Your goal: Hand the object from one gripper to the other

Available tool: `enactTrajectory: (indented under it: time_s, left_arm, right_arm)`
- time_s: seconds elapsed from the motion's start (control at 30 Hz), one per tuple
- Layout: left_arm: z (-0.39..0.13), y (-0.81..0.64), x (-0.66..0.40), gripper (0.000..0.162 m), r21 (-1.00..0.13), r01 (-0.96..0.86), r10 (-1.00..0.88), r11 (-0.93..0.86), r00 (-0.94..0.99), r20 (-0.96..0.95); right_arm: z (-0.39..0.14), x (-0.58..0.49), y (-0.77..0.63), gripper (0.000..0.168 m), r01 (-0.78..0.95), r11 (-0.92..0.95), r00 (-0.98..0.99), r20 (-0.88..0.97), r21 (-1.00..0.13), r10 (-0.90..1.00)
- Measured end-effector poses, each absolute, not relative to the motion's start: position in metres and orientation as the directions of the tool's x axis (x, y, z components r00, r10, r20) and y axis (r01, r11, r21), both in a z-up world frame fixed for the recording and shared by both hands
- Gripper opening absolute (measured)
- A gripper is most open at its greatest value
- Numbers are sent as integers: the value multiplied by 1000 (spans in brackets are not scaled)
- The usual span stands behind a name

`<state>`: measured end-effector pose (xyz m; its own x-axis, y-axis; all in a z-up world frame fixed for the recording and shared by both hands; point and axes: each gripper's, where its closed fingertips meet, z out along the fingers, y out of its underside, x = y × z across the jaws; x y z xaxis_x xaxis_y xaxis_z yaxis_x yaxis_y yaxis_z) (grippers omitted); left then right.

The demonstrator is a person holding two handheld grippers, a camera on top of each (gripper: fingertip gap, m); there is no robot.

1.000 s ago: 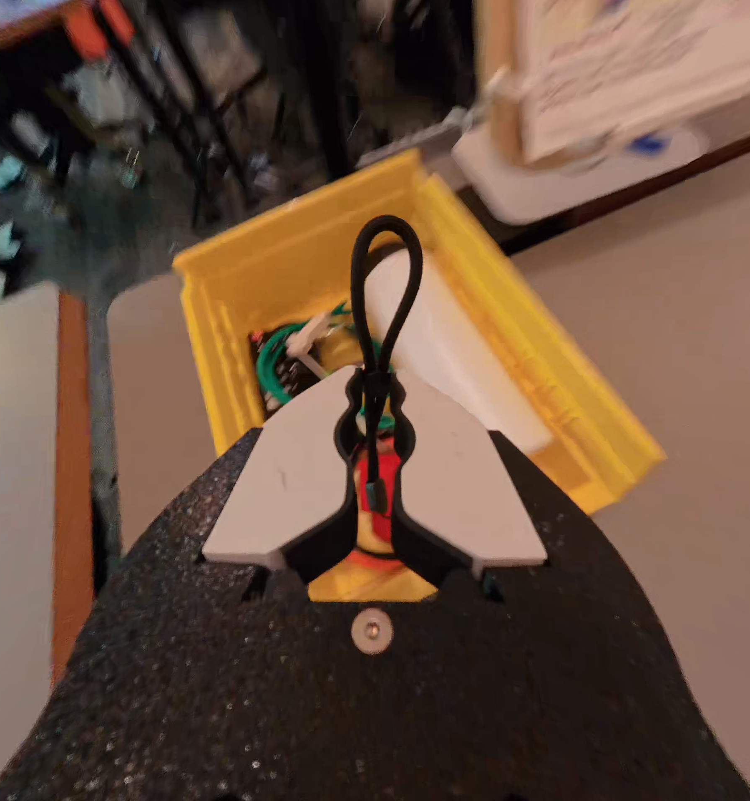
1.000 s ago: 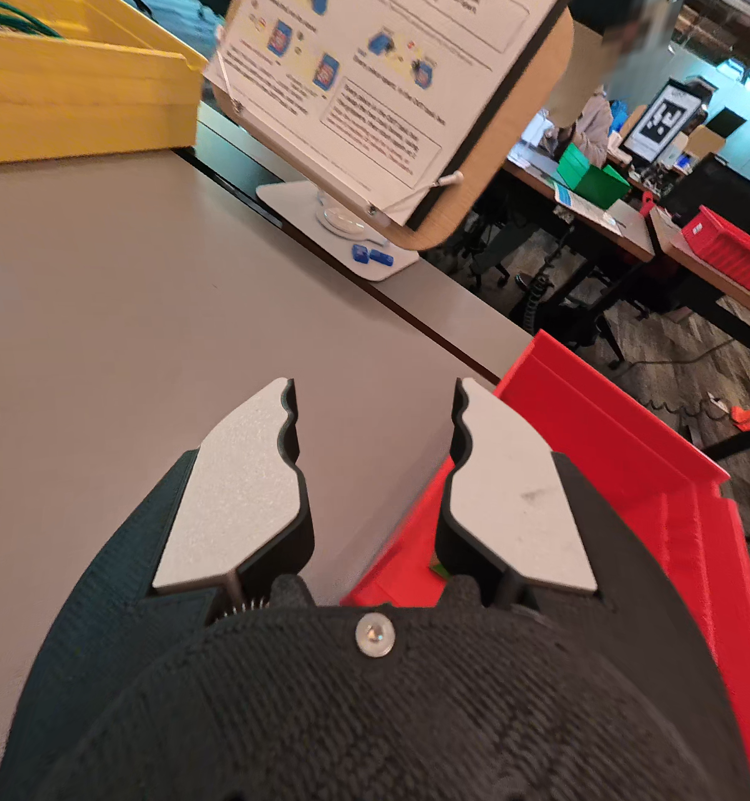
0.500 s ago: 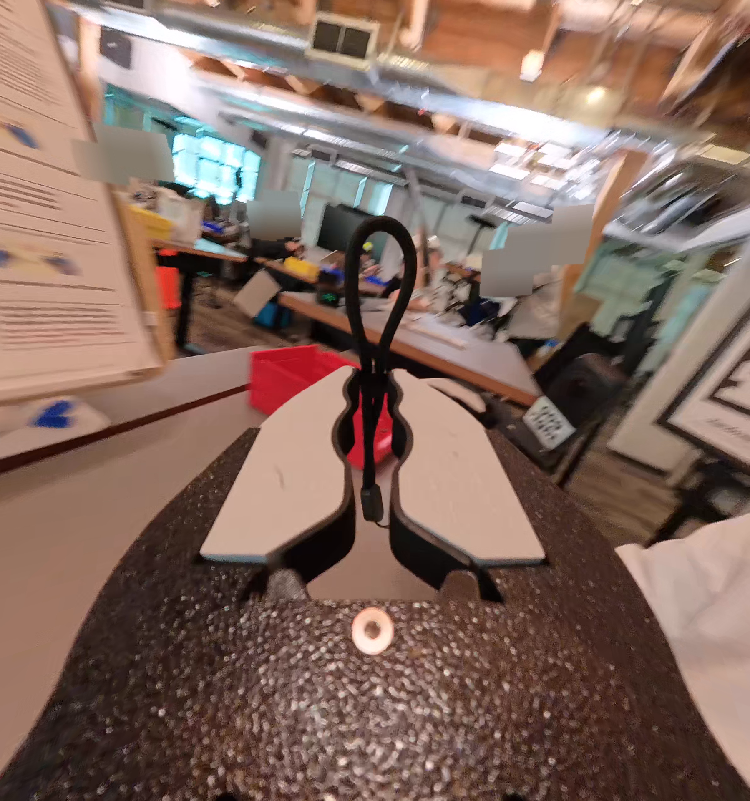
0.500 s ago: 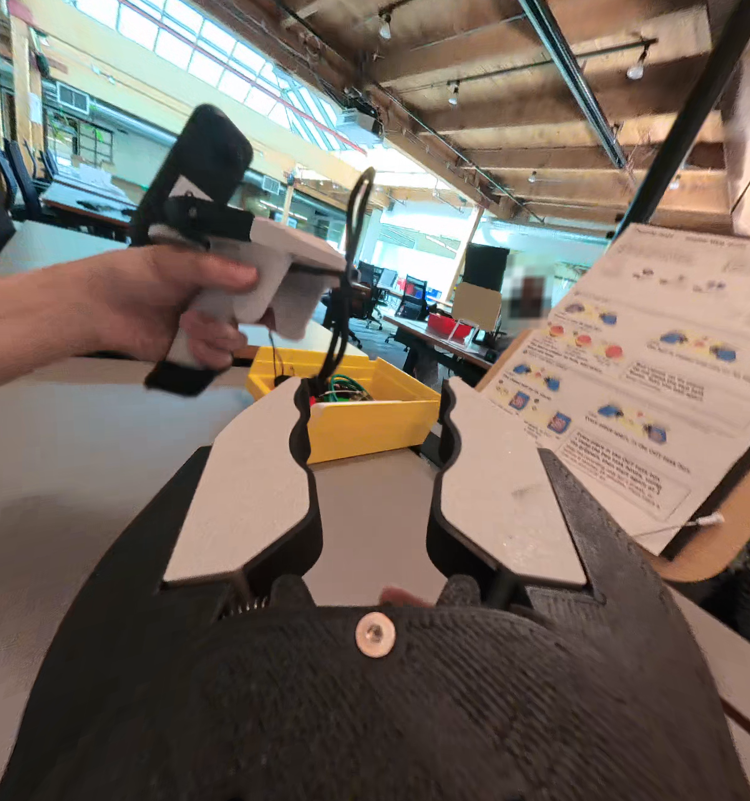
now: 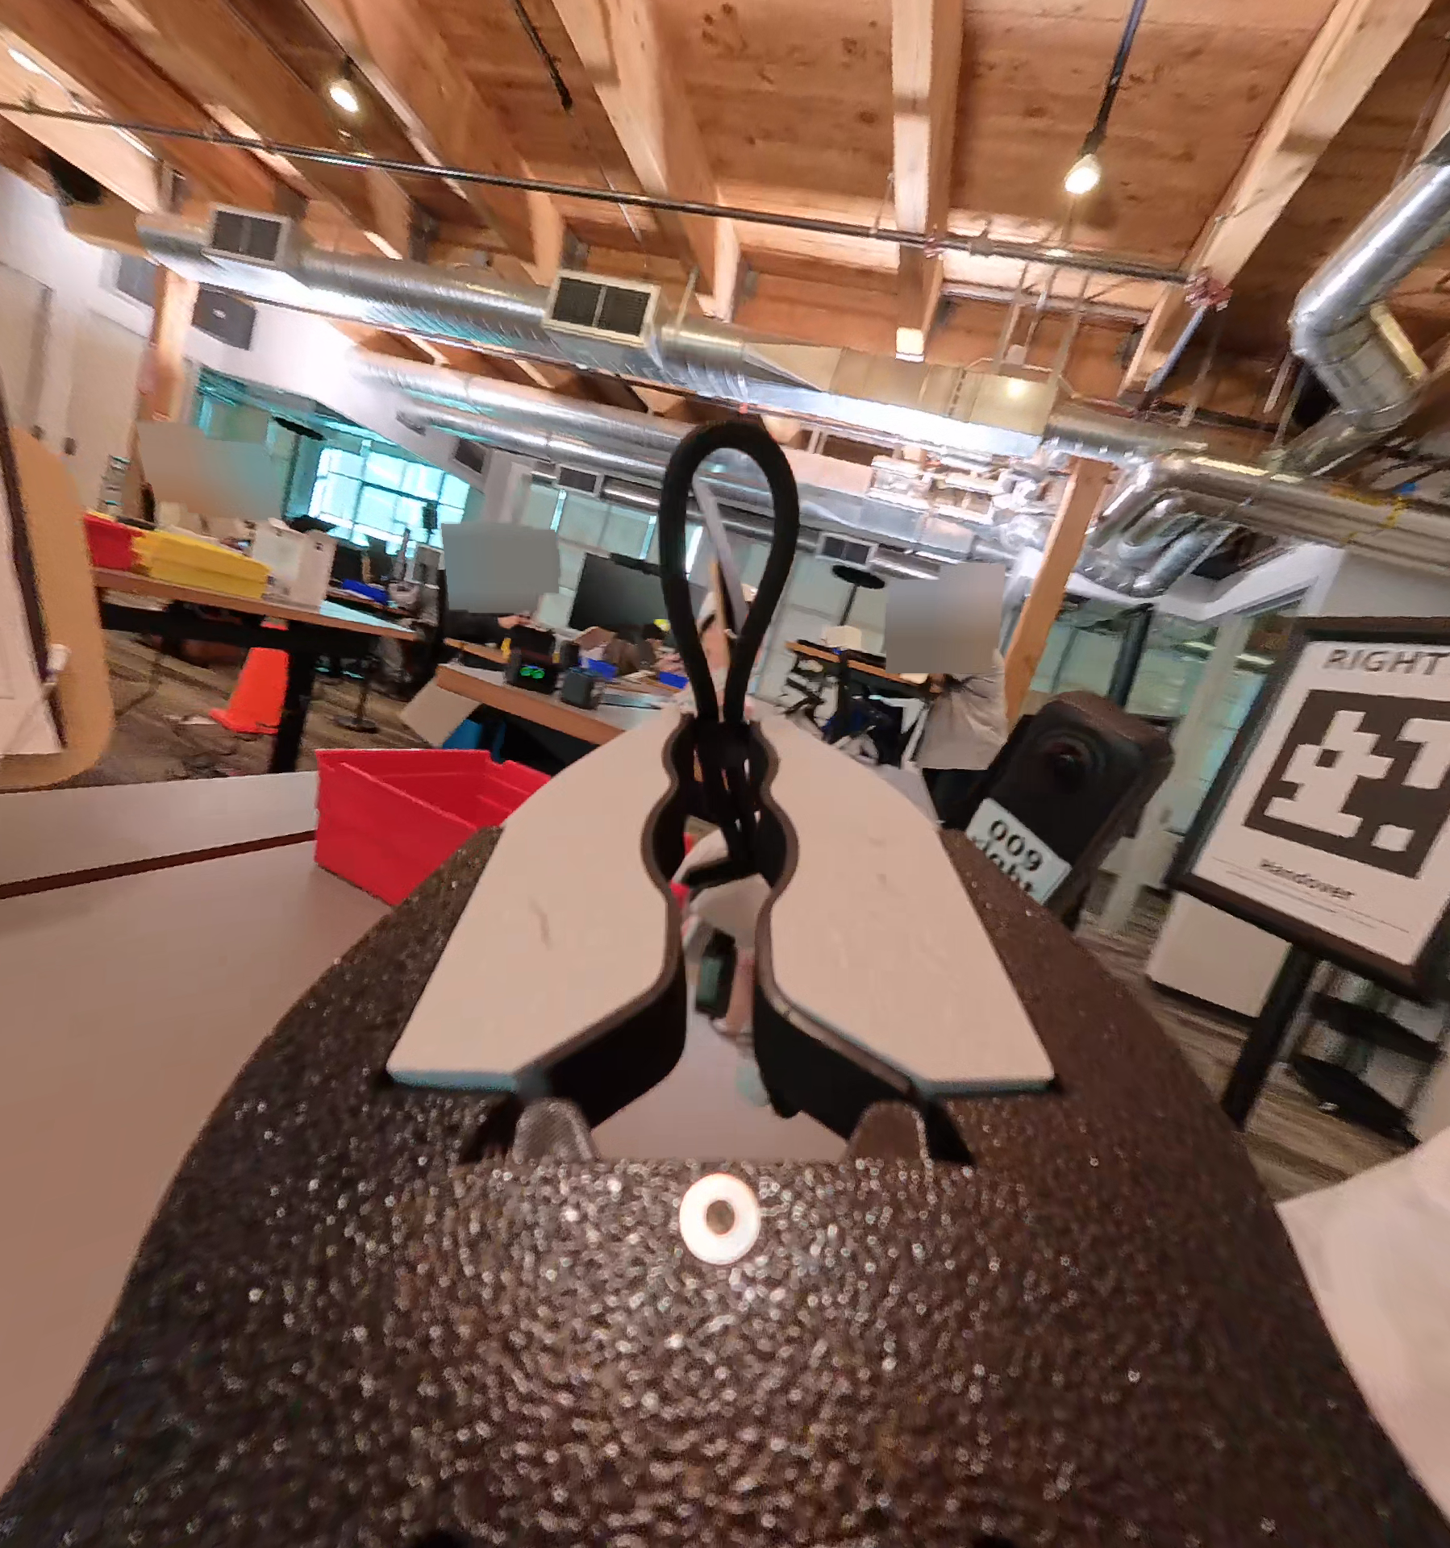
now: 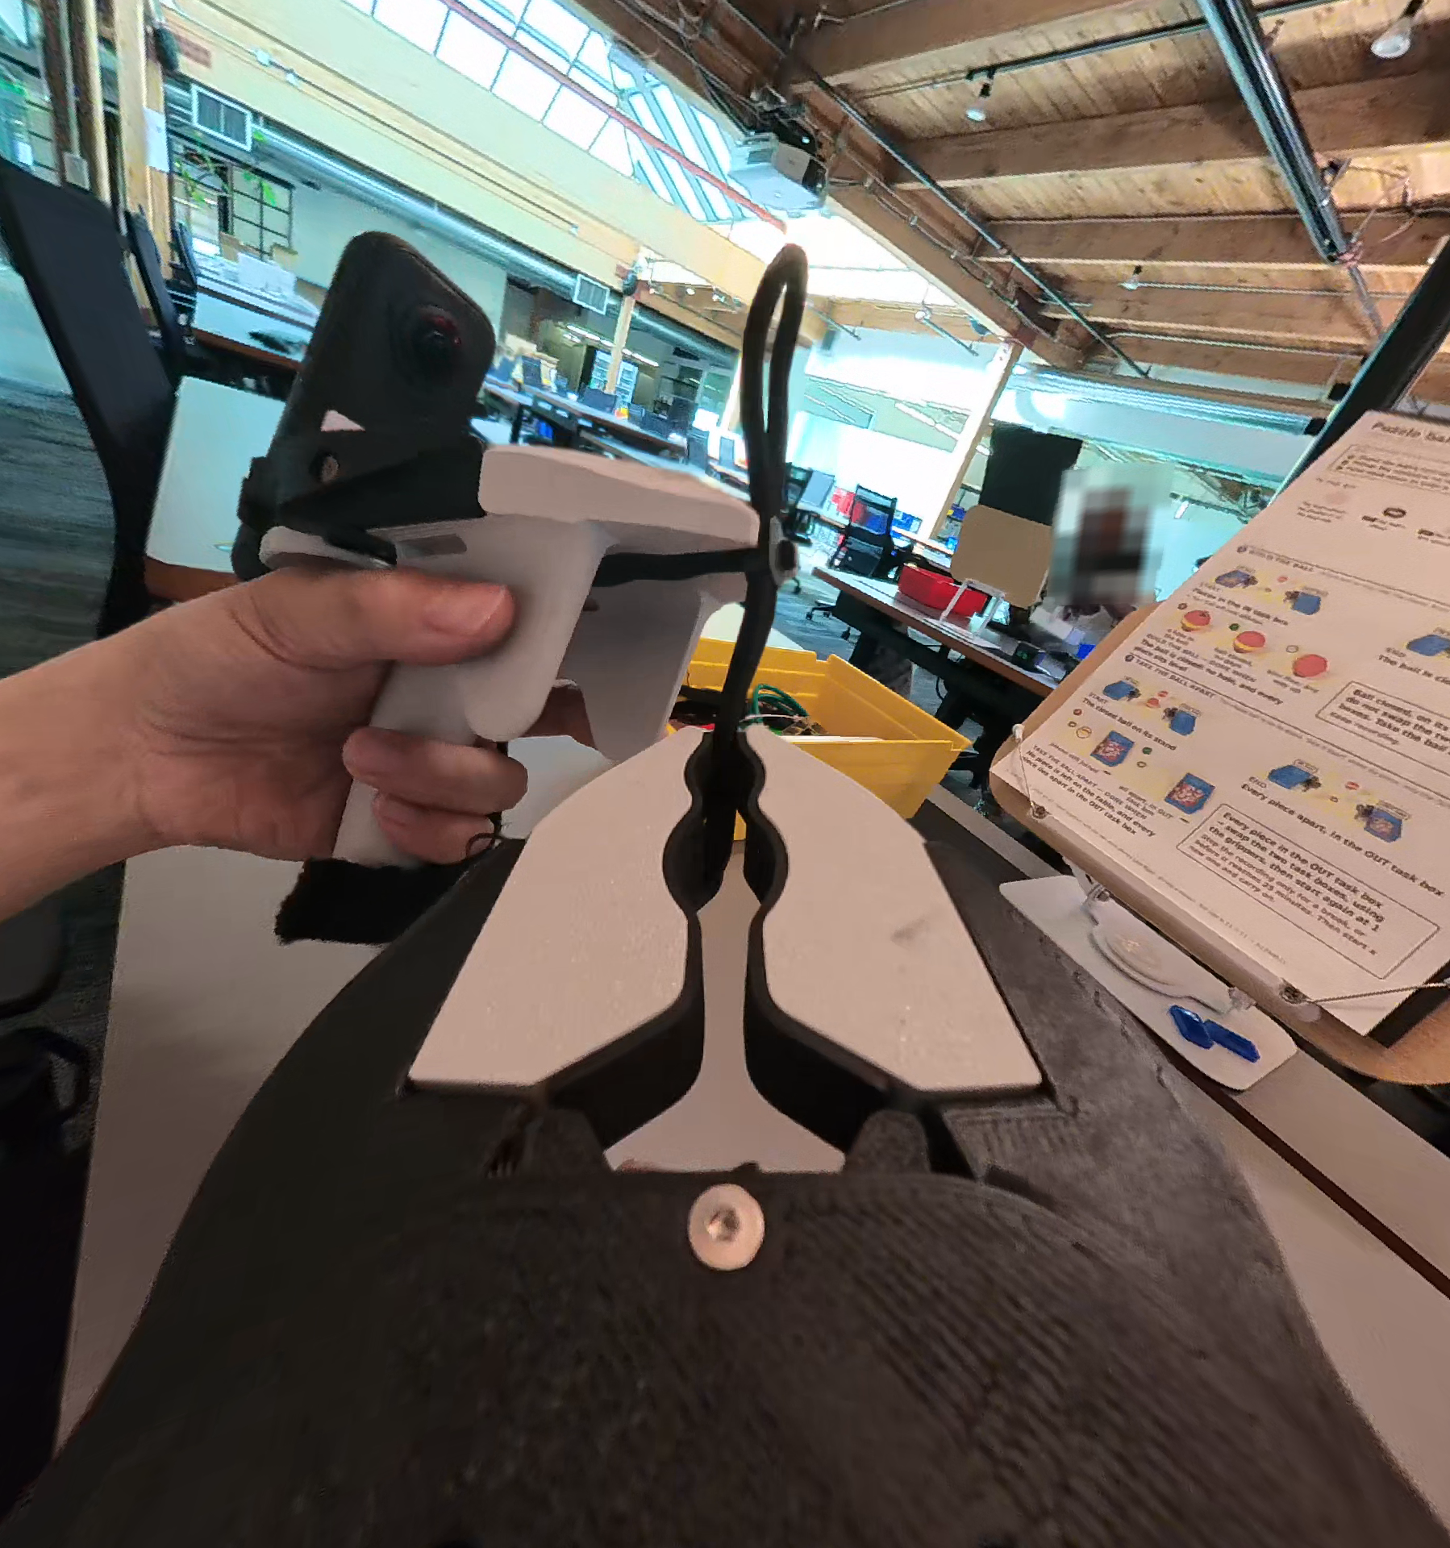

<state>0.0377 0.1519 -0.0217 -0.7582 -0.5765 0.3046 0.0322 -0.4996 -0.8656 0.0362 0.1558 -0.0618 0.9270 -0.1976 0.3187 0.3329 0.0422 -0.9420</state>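
Left hand-held gripper (image 5: 723,766) and right hand-held gripper (image 6: 728,758) both clamp black cord loop (image 6: 768,469), upright between tips.

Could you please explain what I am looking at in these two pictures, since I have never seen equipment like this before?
There is no robot here: a person holds a two-finger gripper in each hand, and each gripper carries a camera looking forward along its fingers.

The left wrist view shows the left gripper shut on a black cord loop. The right wrist view shows the right gripper shut on the lower part of the same cord, while a hand holds the left gripper above it. So both grip the cord at once, mid-handover.

On the table stand a yellow bin holding wires, a red bin and a slanted instruction board.
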Motion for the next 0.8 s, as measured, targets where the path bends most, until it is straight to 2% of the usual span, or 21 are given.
enactTrajectory:
  time_s: [0.17, 0.2, 0.27, 0.33, 0.43, 0.53, 0.67, 0.8]
  left_arm:
    - [-47, 142, 31, 12, -948, 62, -688, -311, -703, 180]
    - [-53, 139, 30, 20, -967, 71, -715, -244, -687, 130]
    - [-63, 144, 36, 47, -994, 82, -802, -75, -597, 11]
    - [-63, 160, 42, 59, -988, 91, -876, 125, -458, -153]
    - [-39, 161, 36, 50, -910, 163, -846, 382, -334, -415]
    - [-43, 142, 41, 49, -837, 82, -774, 541, -342, -534]
    - [-62, 128, 58, 34, -724, 21, -693, 689, -270, -668]
    - [-68, 125, 66, 16, -709, 8, -693, 705, -205, -692]
  right_arm:
    - [-68, 50, 133, 3, 479, -80, 843, 483, -874, -235]
    - [-66, 57, 127, 3, 517, -109, 806, 526, -849, -272]
    - [-58, 74, 113, 3, 585, -179, 707, 606, -791, -364]
    - [-53, 86, 102, 3, 666, -269, 574, 708, -696, -412]
    - [-50, 95, 95, 2, 719, -392, 406, 804, -574, -434]
    - [-54, 96, 101, 2, 731, -469, 330, 858, -496, -393]
    - [-53, 91, 106, 3, 716, -520, 301, 878, -466, -373]
    - [-51, 75, 108, 3, 731, -476, 348, 867, -489, -357]
